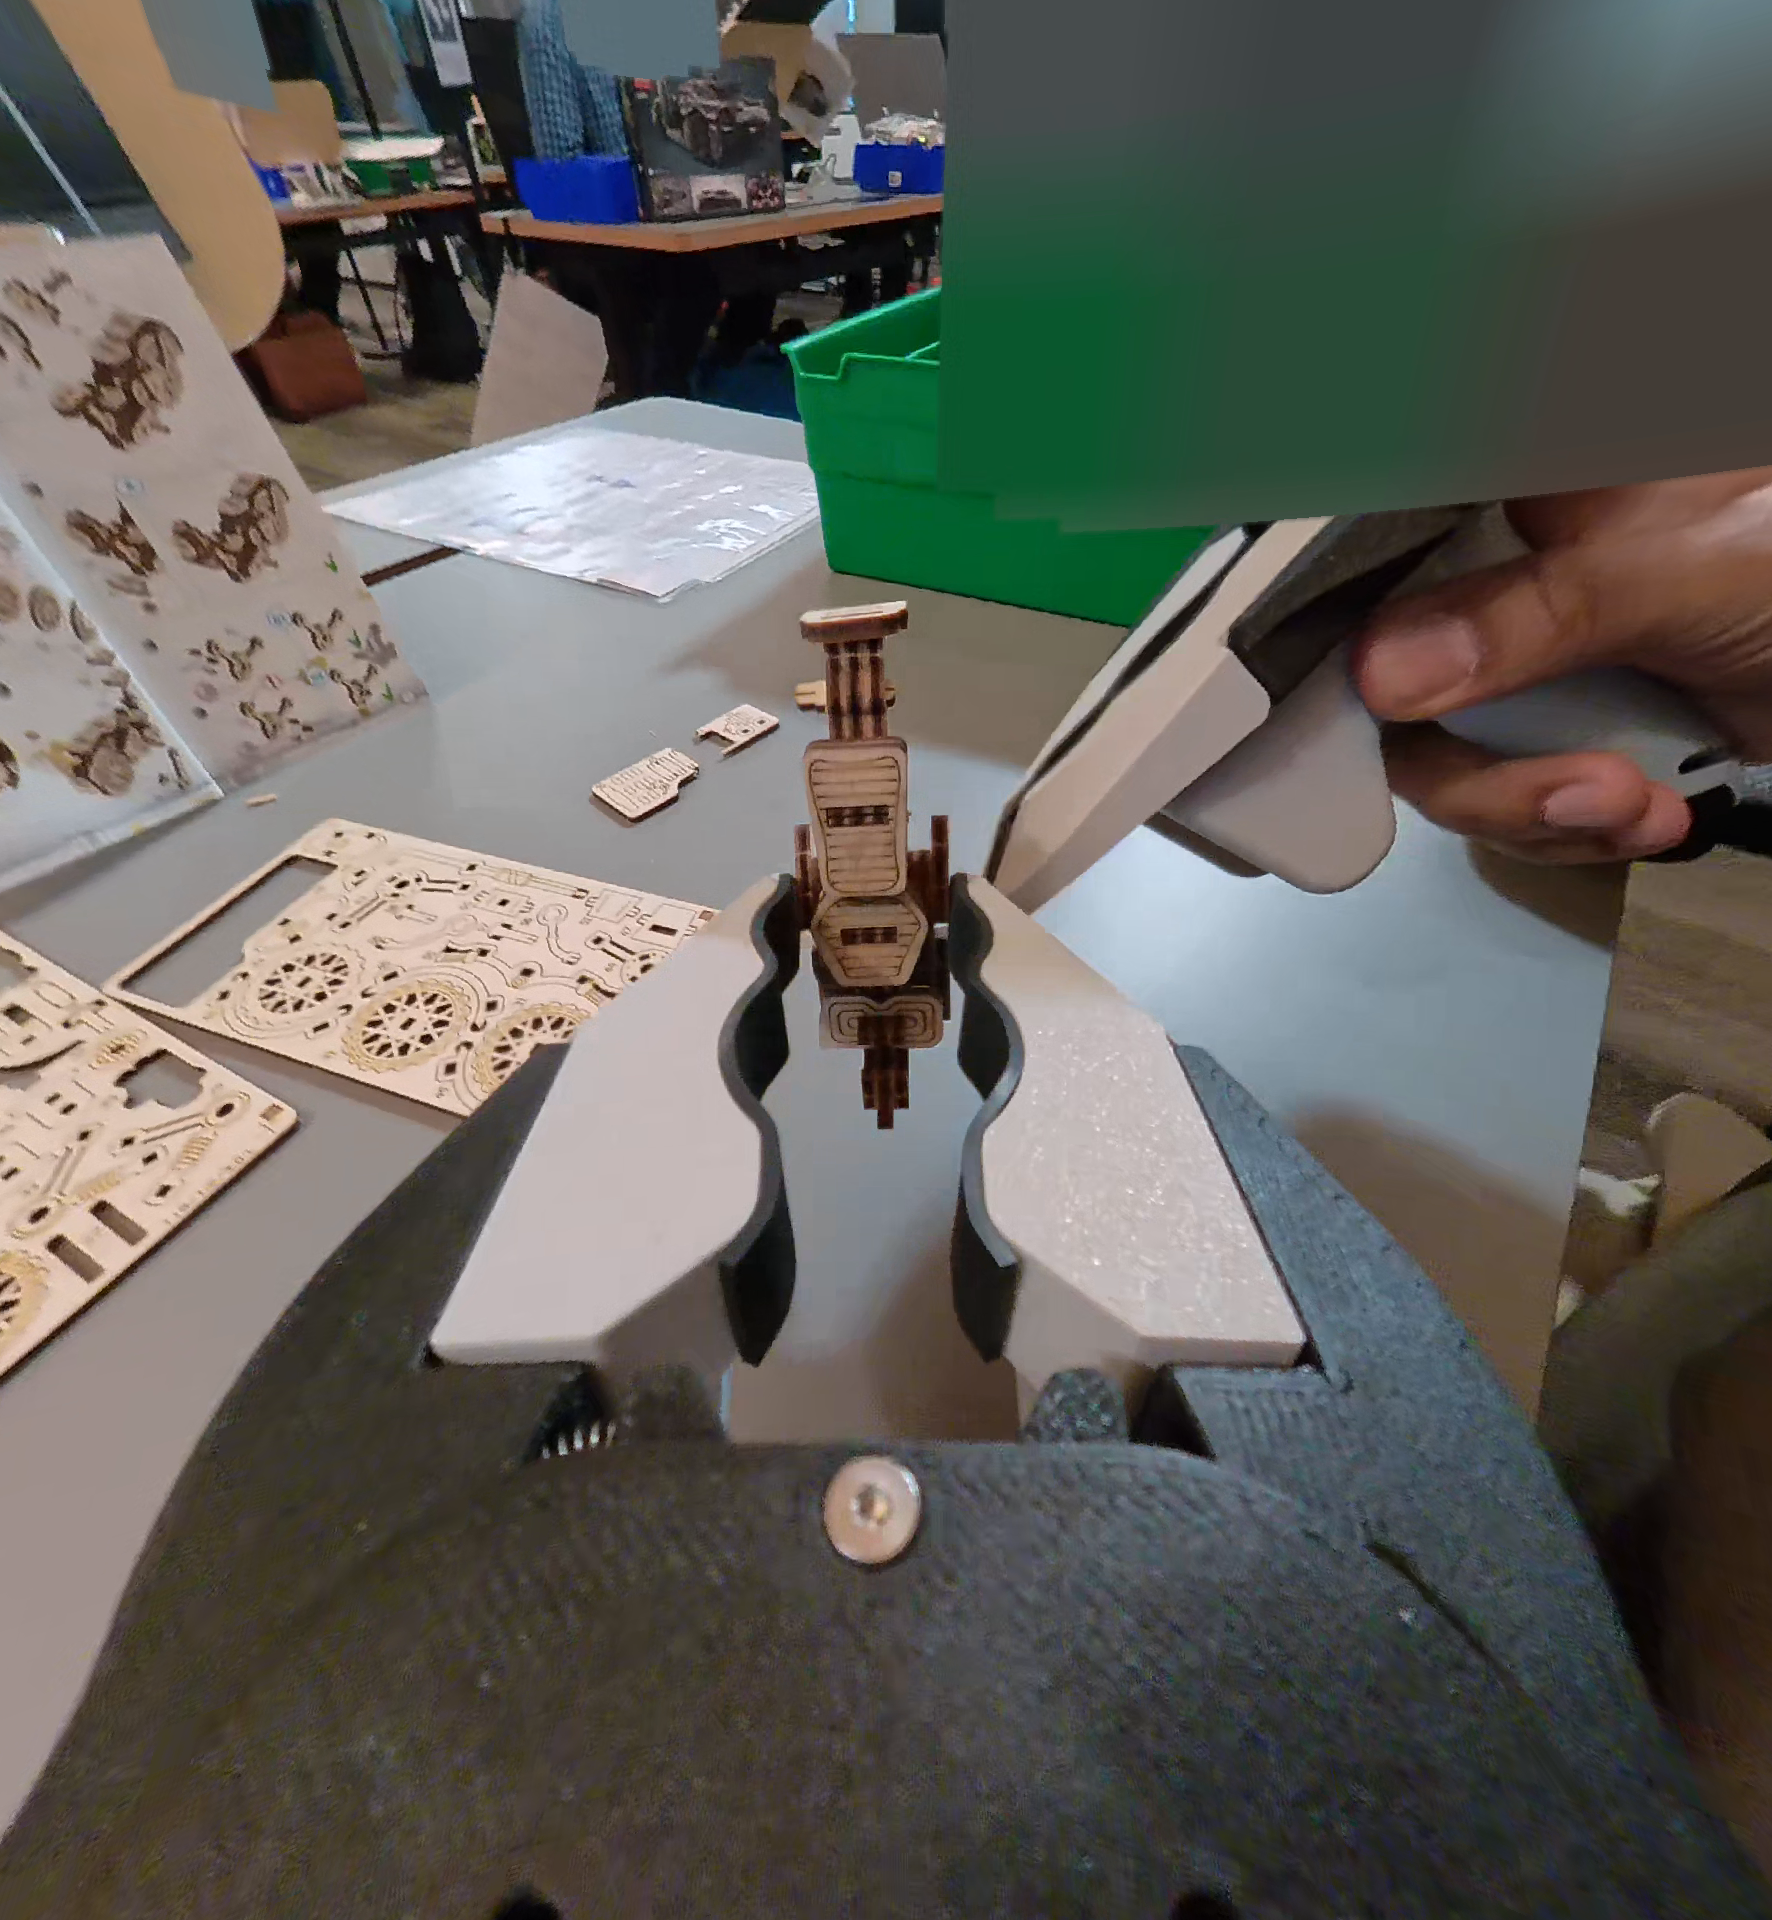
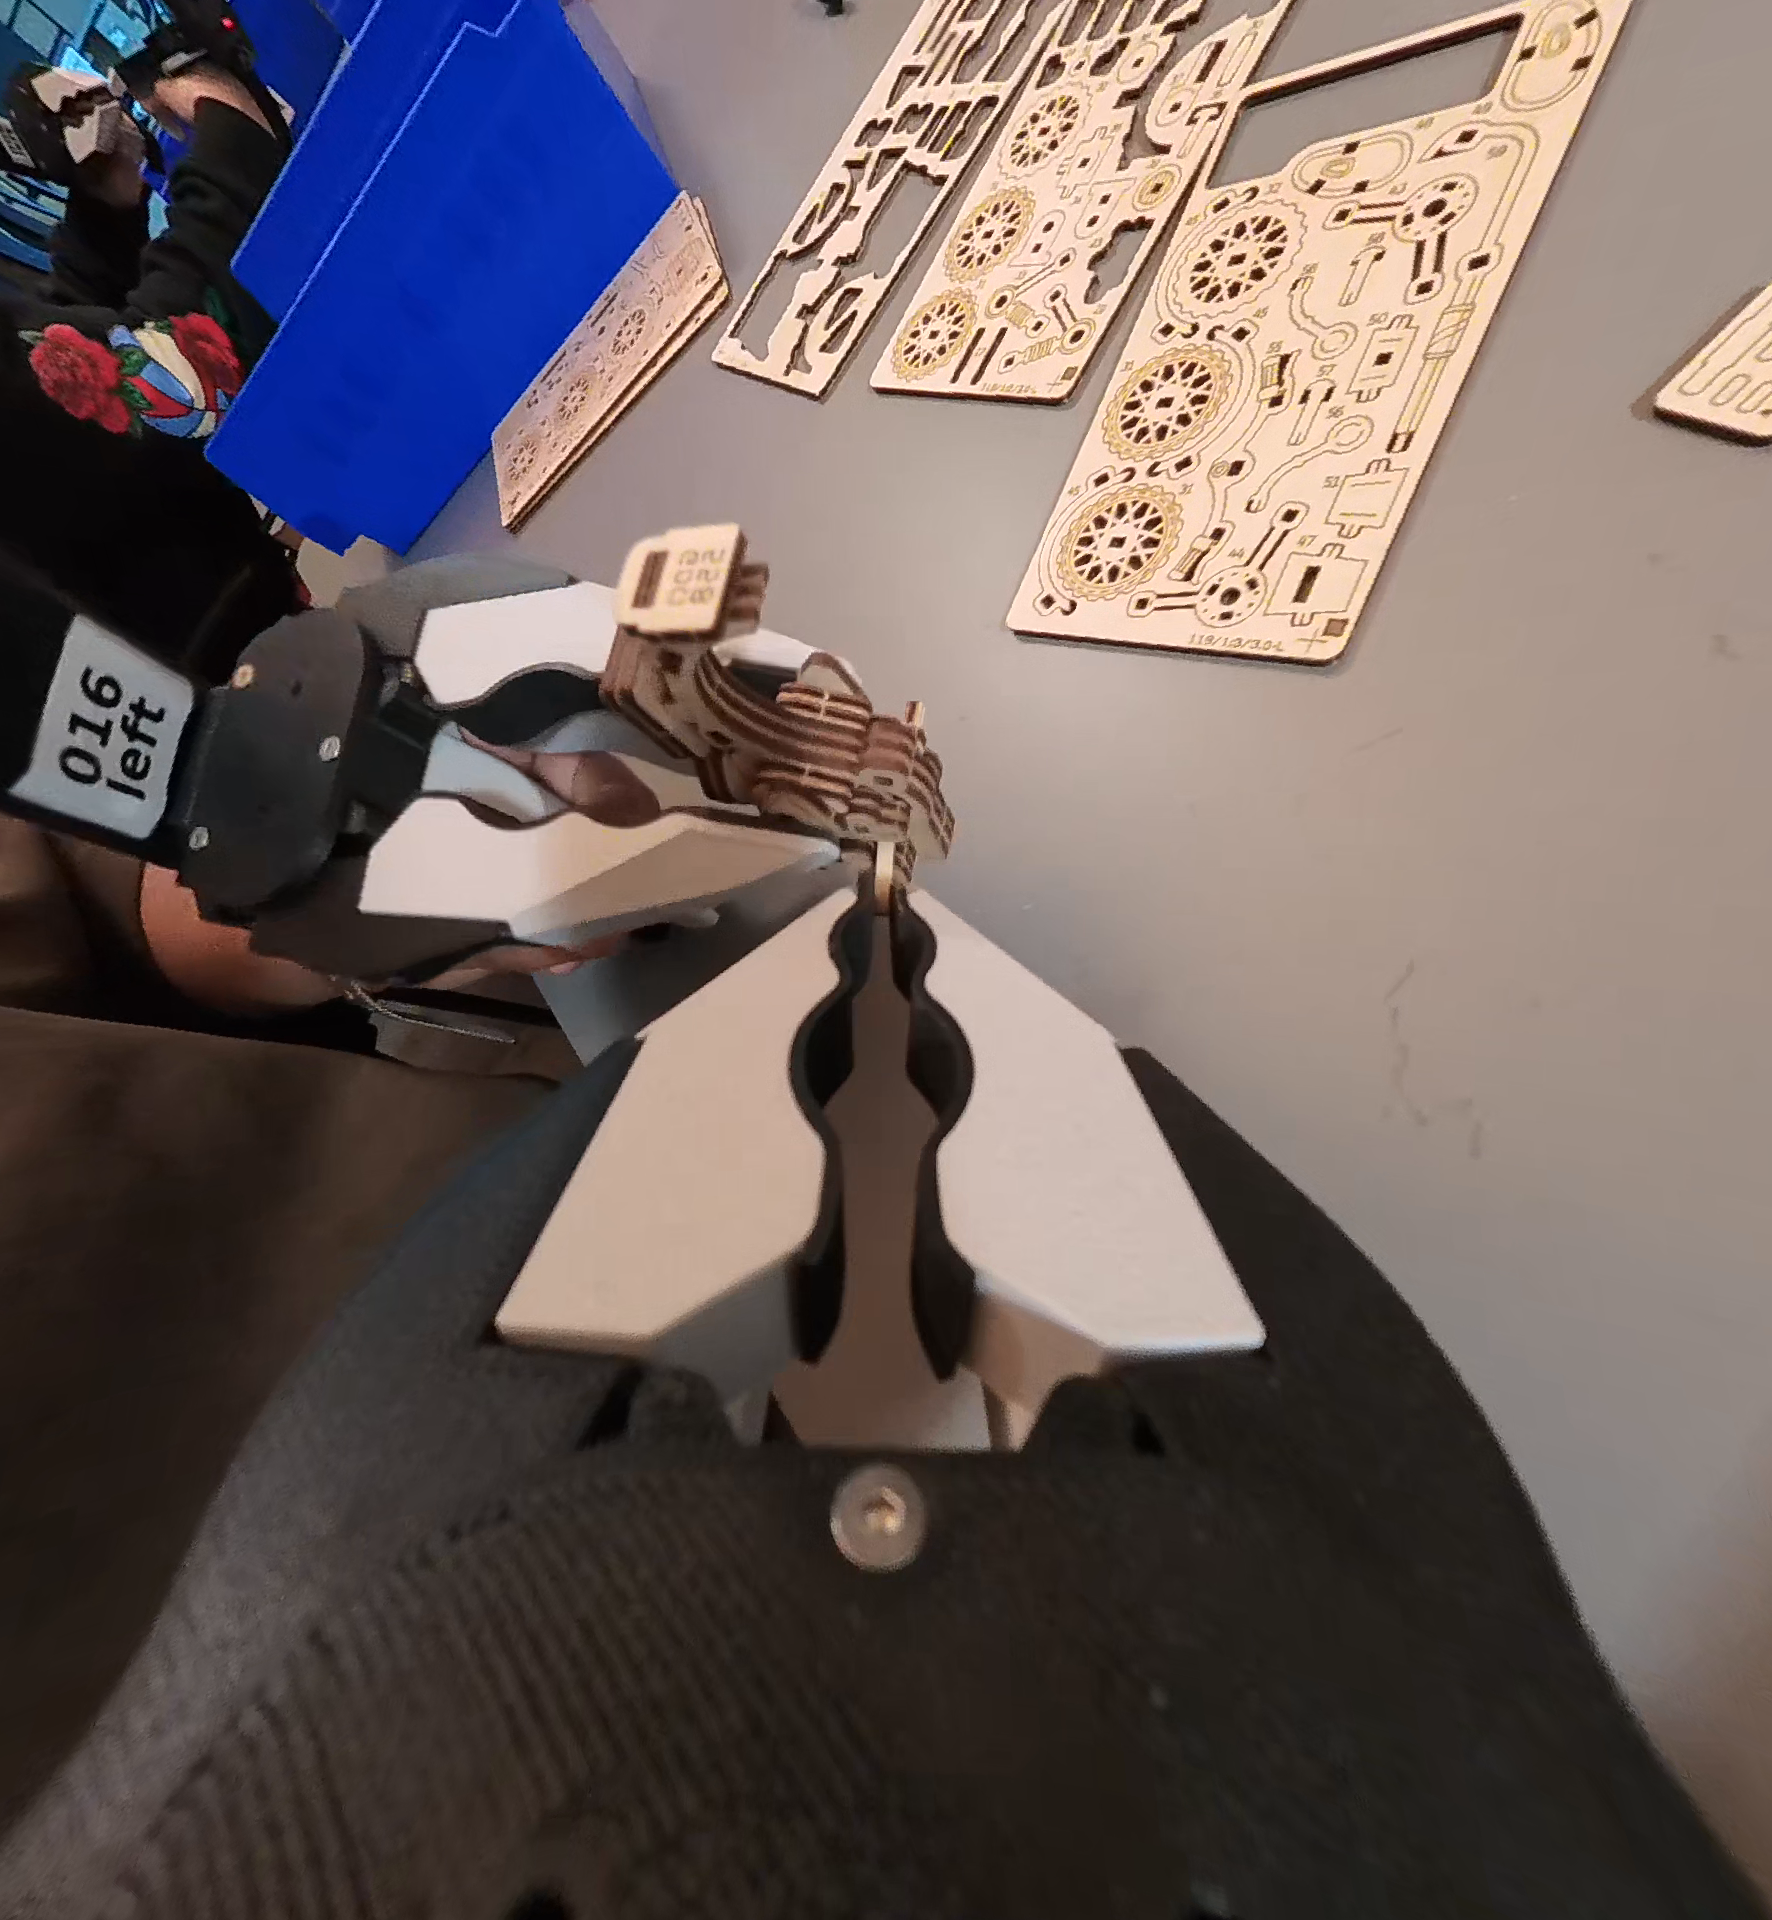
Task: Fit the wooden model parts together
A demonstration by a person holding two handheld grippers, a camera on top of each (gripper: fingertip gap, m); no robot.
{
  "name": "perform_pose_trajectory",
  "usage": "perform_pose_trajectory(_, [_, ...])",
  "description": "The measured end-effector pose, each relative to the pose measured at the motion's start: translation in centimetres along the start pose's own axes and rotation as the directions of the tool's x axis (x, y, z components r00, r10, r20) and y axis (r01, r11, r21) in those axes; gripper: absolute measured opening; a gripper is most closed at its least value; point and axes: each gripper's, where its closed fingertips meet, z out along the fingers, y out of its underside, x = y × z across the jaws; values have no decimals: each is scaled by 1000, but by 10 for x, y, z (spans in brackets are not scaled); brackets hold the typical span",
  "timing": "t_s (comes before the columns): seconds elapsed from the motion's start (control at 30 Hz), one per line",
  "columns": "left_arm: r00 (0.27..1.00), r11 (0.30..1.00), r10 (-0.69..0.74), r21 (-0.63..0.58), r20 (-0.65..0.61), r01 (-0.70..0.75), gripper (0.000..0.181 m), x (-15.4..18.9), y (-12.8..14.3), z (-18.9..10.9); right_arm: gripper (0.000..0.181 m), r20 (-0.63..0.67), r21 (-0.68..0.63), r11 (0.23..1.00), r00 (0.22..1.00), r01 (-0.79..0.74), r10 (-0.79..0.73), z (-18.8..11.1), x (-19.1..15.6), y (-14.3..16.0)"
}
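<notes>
Left wrist view: left gripper (image 1: 869,894) clamps the wooden model assembly (image 1: 866,873) between its fingertips, jaws narrowed onto the model's sides, held up off the grey table (image 1: 1277,997). Model stands upright in this view, layered plywood with pale engraved panels facing the camera, a flat cap at its top end. Right gripper (image 1: 1007,883) comes in from the right, its tip just beside the left gripper's right finger; a hand (image 1: 1640,665) grips its handle.

Right wrist view: right gripper (image 2: 887,902) jaws nearly closed, pinching a small thin wooden piece (image 2: 884,868) at the very tips. That piece sits touching or almost touching the underside of the model (image 2: 788,717); cannot tell if it is seated. Left gripper (image 2: 809,769) enters from the left with the model sticking out past its fingers.

On the table: laser-cut part sheets (image 2: 1256,343), more sheets (image 1: 414,956) left of the grippers, two small loose pieces (image 1: 645,781) behind the model, an instruction sheet (image 1: 123,499) propped at left, a green bin (image 1: 861,436) behind, a blue bin (image 2: 425,260).
</notes>
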Motion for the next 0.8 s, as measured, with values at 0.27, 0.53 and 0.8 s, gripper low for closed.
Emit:
perform_pose_trajectory(0.27, [1000,1000,7,4,23,-8,26,0,-1,0,1,-16,31,999,1000,14,-14,-1,-2,-3])
perform_pose_trajectory(0.53, [999,1000,-27,14,42,26,26,-4,-2,-1,1,-44,50,998,998,45,-43,5,-4,-1])
perform_pose_trajectory(0.8, [992,993,-120,24,25,120,26,-10,-2,-1,1,-8,88,996,1000,-4,4,6,-4,-4])
